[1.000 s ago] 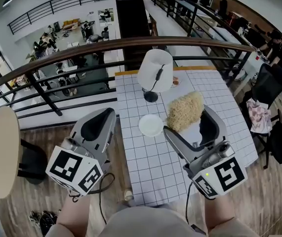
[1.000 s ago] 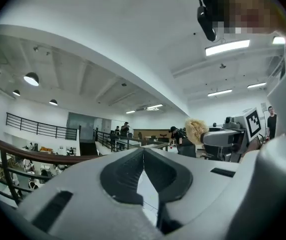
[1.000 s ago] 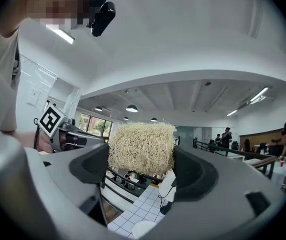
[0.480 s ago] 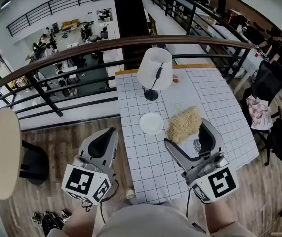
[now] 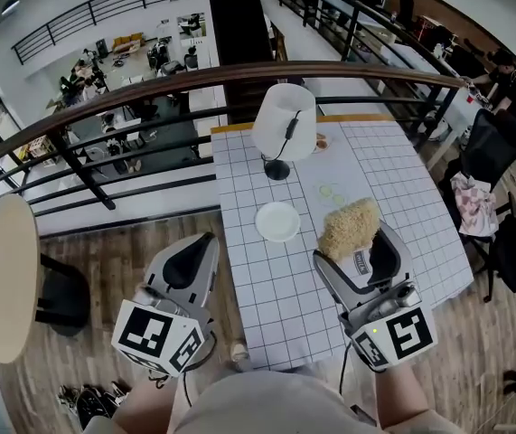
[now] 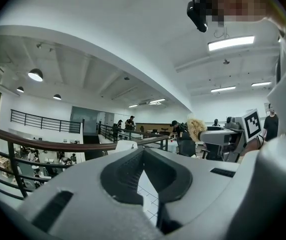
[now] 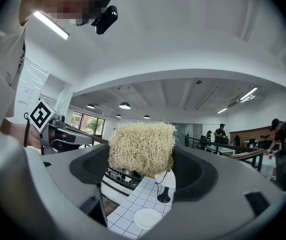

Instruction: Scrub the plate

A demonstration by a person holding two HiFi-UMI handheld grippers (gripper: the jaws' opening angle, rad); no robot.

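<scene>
Right gripper [image 5: 359, 250]: yours grasps scrubber [image 5: 350, 227], right half of table [image 5: 267, 315].
Left gripper [image 5: 192, 259]: clenched empty, past left edge.
Plate [image 5: 277, 221]: head view shows bare tiles all round; left gripper view misses it.

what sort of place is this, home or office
Probably an open-plan office mezzanine: a wood-topped black metal railing overlooks a lower floor of desks and people, and a black office chair stands beside the white gridded table.

Scrubber [image 5: 348, 227] up front looks coarse, dry, straw-like fibre, plate [image 5: 277, 221] smooth white w/ slight sheen, counter [image 5: 276, 306] smooth white, grid-lined, left gripper [image 5: 205, 242] & right gripper [image 5: 355, 247] matt grey plastic, floor [image 5: 104, 269] brown wood planks.
</scene>
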